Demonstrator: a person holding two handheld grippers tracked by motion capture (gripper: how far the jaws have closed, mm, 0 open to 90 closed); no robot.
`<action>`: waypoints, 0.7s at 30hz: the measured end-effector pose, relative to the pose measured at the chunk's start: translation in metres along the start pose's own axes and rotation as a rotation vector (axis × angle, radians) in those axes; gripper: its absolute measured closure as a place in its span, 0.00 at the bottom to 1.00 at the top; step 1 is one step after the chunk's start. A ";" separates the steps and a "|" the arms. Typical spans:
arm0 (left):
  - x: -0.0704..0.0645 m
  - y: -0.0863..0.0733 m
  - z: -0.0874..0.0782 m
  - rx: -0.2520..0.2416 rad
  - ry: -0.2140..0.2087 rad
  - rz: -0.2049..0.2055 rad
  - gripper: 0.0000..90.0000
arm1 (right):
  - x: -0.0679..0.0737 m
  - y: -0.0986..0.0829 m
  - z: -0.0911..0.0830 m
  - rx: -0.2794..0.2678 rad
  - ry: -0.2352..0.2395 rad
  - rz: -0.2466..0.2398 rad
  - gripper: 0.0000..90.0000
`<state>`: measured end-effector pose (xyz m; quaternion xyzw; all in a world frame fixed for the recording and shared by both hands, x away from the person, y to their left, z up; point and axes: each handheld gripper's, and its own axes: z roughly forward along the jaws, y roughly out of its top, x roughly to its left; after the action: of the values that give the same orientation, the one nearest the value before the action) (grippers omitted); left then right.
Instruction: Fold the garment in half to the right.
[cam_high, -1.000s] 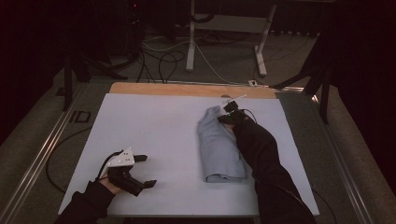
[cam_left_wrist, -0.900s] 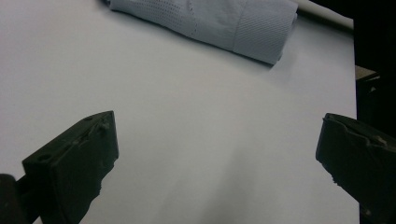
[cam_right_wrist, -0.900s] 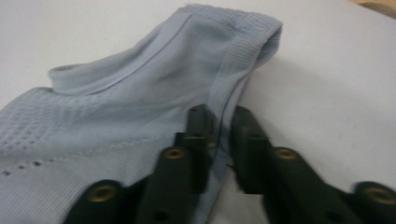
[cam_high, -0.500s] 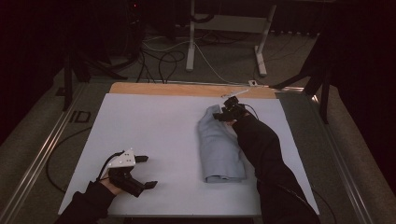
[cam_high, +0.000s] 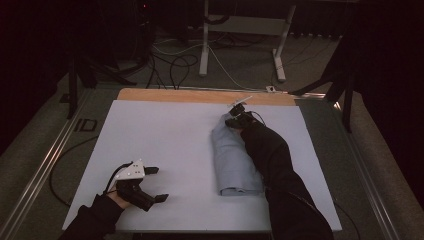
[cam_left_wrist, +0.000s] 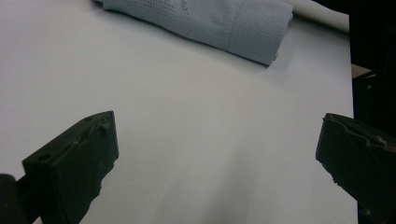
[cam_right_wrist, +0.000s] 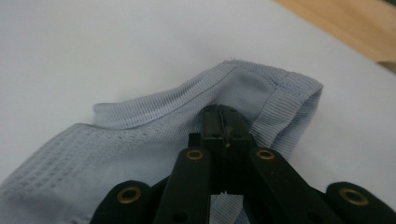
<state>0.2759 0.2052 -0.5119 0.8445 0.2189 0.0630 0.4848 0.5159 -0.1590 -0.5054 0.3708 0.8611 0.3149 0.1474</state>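
Observation:
A folded light-blue knit garment (cam_high: 233, 160) lies lengthwise on the right half of the white table (cam_high: 165, 135). My right gripper (cam_high: 234, 118) is at the garment's far end, jaws pressed together on its ribbed hem (cam_right_wrist: 224, 84), which is lifted a little off the table. The garment's near end (cam_left_wrist: 252, 28) lies at the top of the left gripper view. My left gripper (cam_high: 155, 184) rests near the table's front left, jaws wide apart with nothing between them, well away from the garment.
A bare wooden strip (cam_high: 200, 96) runs along the table's far edge. Behind it stand a white desk frame (cam_high: 240, 40) and loose cables (cam_high: 175, 65) on the floor. Metal rails (cam_high: 40, 165) flank the table.
My right gripper has shifted slightly along the garment's far end, staying shut on the hem. The left gripper has stayed in place.

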 end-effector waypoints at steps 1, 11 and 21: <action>0.000 0.000 0.000 0.001 -0.001 0.002 0.01 | 0.000 0.000 0.000 0.000 0.000 0.000 1.00; -0.001 0.000 -0.001 -0.009 0.005 0.006 0.01 | -0.004 -0.005 0.012 0.022 -0.023 0.001 1.00; -0.001 0.000 0.000 -0.003 0.001 0.010 0.01 | 0.004 -0.001 -0.010 -0.011 0.000 -0.010 1.00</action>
<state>0.2750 0.2049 -0.5121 0.8447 0.2148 0.0661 0.4858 0.5079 -0.1609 -0.4991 0.3657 0.8612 0.3192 0.1509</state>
